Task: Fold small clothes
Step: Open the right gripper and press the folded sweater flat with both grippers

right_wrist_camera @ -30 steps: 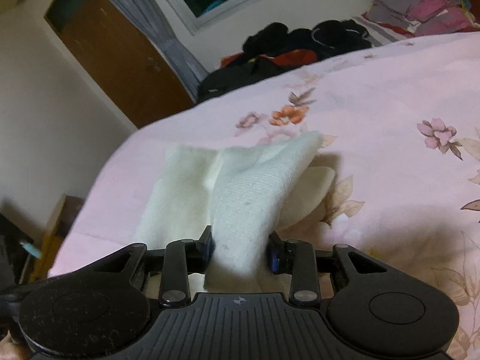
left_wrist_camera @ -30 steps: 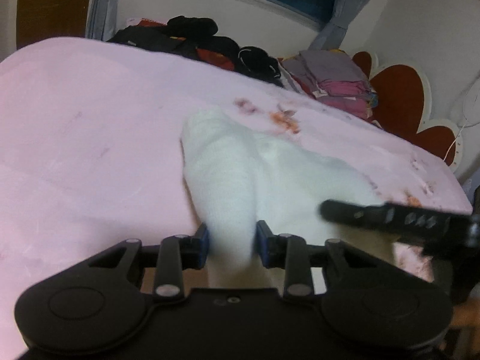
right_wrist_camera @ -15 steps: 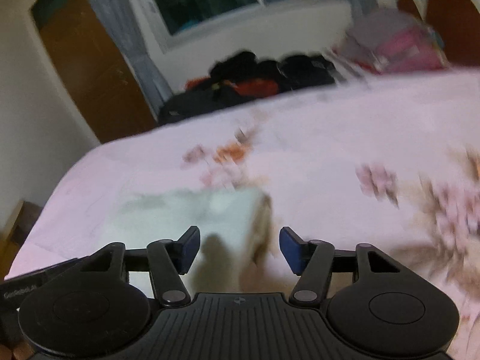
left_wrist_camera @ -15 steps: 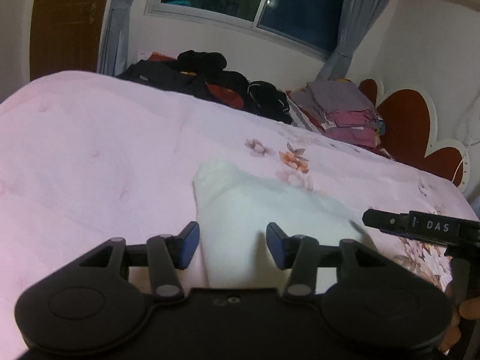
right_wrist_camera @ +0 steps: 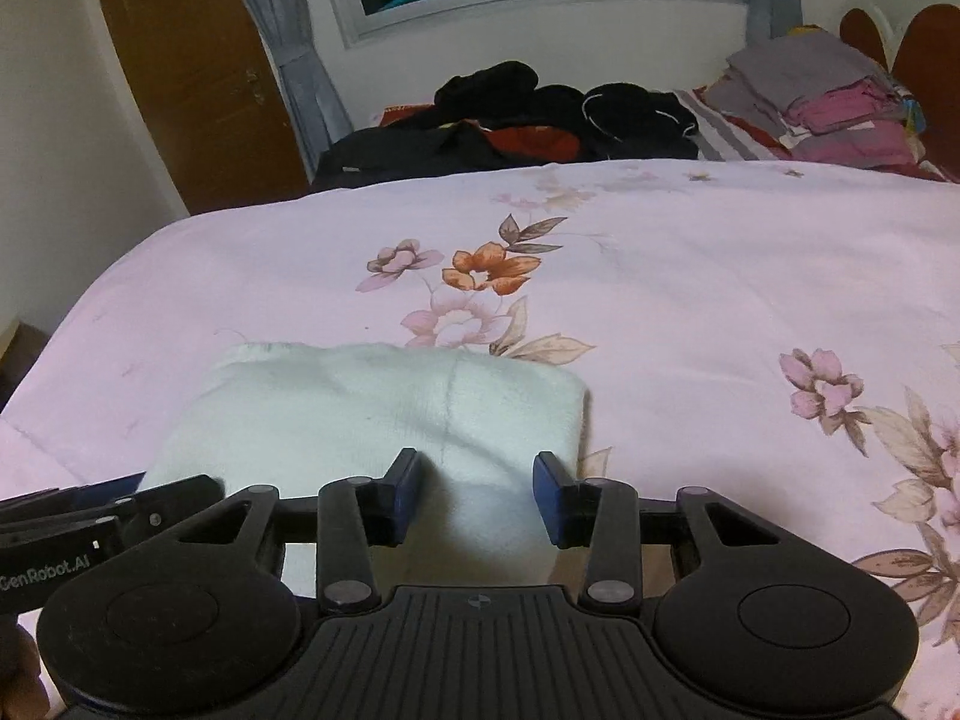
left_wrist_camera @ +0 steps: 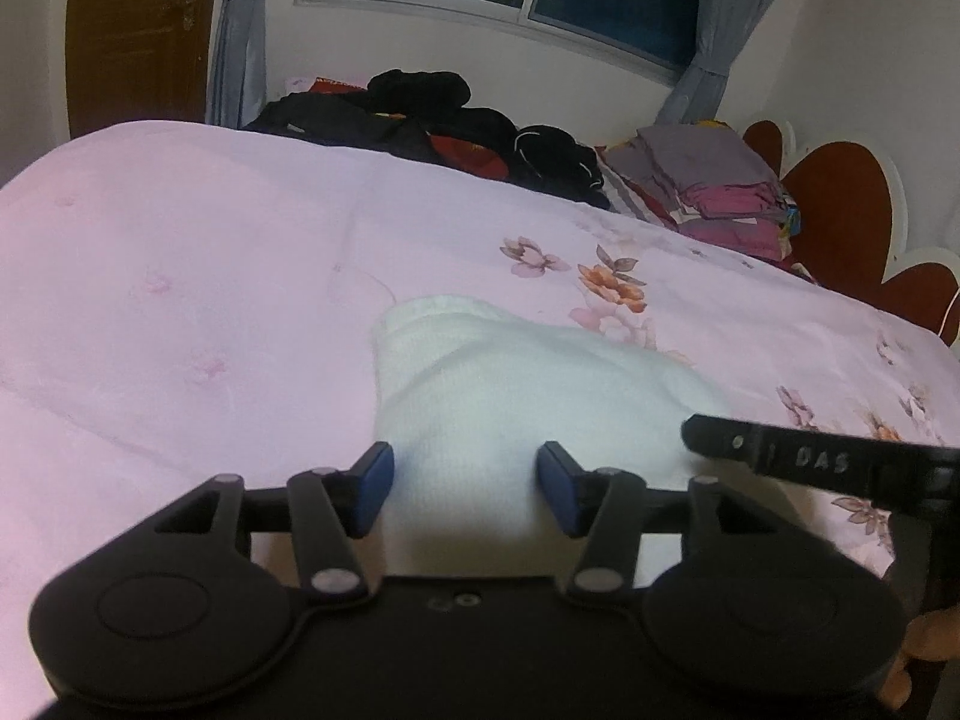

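A small white knitted garment [left_wrist_camera: 528, 384] lies folded on the pink floral bedspread [left_wrist_camera: 180, 276]. It also shows in the right wrist view [right_wrist_camera: 390, 414] as a flat, roughly rectangular pile. My left gripper [left_wrist_camera: 465, 489] is open over its near edge, the blue pads apart and holding nothing. My right gripper [right_wrist_camera: 477, 498] is open over the near edge too, empty. The right gripper's finger shows at the right of the left wrist view [left_wrist_camera: 810, 462]; the left gripper's finger shows at the lower left of the right wrist view [right_wrist_camera: 108, 510].
A heap of dark clothes [right_wrist_camera: 540, 120] lies along the far edge of the bed. A stack of folded grey and pink clothes [right_wrist_camera: 834, 102] sits at the far right by the red headboard [left_wrist_camera: 840, 204]. A wooden door [right_wrist_camera: 192, 72] stands far left.
Both grippers were shut on the white garment and holding it up. They have opened and let it go, and it now lies folded flat on the bed.
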Motion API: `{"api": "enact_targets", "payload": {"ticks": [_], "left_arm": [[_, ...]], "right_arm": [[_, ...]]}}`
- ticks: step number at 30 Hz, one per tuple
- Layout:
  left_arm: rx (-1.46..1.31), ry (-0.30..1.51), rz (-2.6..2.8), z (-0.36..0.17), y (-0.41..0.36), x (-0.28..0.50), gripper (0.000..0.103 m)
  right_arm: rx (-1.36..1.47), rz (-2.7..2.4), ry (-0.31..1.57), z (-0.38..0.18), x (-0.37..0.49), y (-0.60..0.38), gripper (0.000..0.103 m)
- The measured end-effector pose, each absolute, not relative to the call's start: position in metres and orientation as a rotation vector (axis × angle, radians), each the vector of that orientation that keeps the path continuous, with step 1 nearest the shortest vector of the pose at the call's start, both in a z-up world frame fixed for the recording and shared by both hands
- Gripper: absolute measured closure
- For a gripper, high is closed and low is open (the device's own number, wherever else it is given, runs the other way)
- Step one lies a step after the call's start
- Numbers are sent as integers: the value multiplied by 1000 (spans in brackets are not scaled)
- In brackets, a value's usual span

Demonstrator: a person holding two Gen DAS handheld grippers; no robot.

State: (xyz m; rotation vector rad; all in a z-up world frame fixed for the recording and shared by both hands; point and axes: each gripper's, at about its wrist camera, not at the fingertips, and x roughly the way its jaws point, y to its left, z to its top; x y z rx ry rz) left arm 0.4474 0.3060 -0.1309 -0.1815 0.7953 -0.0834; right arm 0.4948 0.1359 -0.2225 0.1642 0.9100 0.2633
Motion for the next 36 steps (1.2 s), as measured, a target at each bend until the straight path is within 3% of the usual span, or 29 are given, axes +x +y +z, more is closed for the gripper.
{"api": "enact_targets", "payload": {"ticks": [6, 16, 25, 29, 31, 34, 36], "left_arm": [[-184, 811, -109, -125, 307, 407, 53], [-164, 889, -131, -138, 297, 372, 51], [-90, 903, -141, -140, 284, 356, 34], [-62, 930, -161, -143, 277, 355, 9], [-53, 953, -146, -146, 275, 355, 2], [-54, 966, -131, -150, 276, 354, 0], [-52, 971, -113, -150, 275, 354, 0]], "right_arm": [[150, 320, 865, -192, 451, 131, 63], [126, 223, 939, -209, 404, 120, 63], [85, 188, 1001, -225, 342, 118, 63], [81, 157, 1012, -227, 343, 122, 60], [39, 152, 1018, -227, 345, 128, 57], [21, 142, 1033, -228, 348, 130, 50], [26, 124, 1040, -229, 350, 126, 37]]}}
